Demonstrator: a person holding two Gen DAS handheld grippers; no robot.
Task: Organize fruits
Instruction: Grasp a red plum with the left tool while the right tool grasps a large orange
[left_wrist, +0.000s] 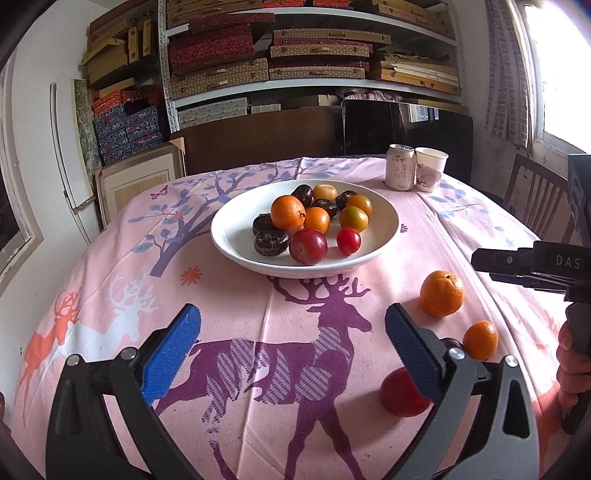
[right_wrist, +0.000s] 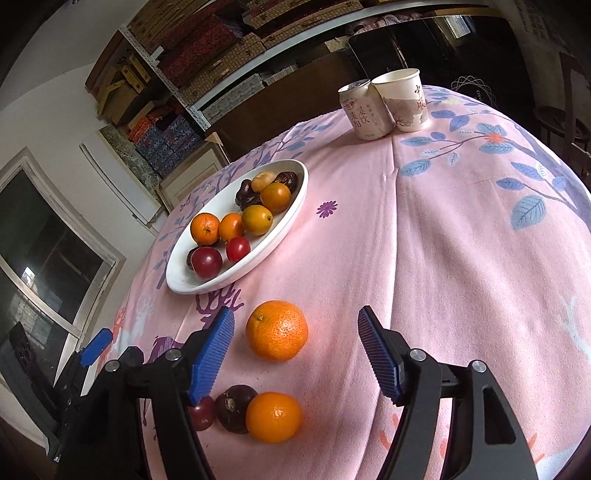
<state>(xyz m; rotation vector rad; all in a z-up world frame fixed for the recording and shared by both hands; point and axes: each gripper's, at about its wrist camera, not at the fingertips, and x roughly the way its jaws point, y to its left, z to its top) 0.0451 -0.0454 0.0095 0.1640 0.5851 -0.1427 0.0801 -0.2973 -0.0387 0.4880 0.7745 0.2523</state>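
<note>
a lived-in home room used for storage. a table (left_wrist: 110, 295) in the lower half of the frame wears a pink deer-print cloth; behind it, across the top, metal shelves (left_wrist: 314, 79) hold stacked boxes. a wooden chair (left_wrist: 532, 195) and a window (left_wrist: 561, 66) sit at right.

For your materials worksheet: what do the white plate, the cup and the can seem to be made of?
White plate: likely glazed ceramic, glossy with soft highlights. Cup: probably paper, matte, thin rolled rim. Can: apparently metal, with a printed label and a metallic top rim.

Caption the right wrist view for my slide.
Open right gripper hovers over a loose orange, white fruit bowl beyond.
</note>
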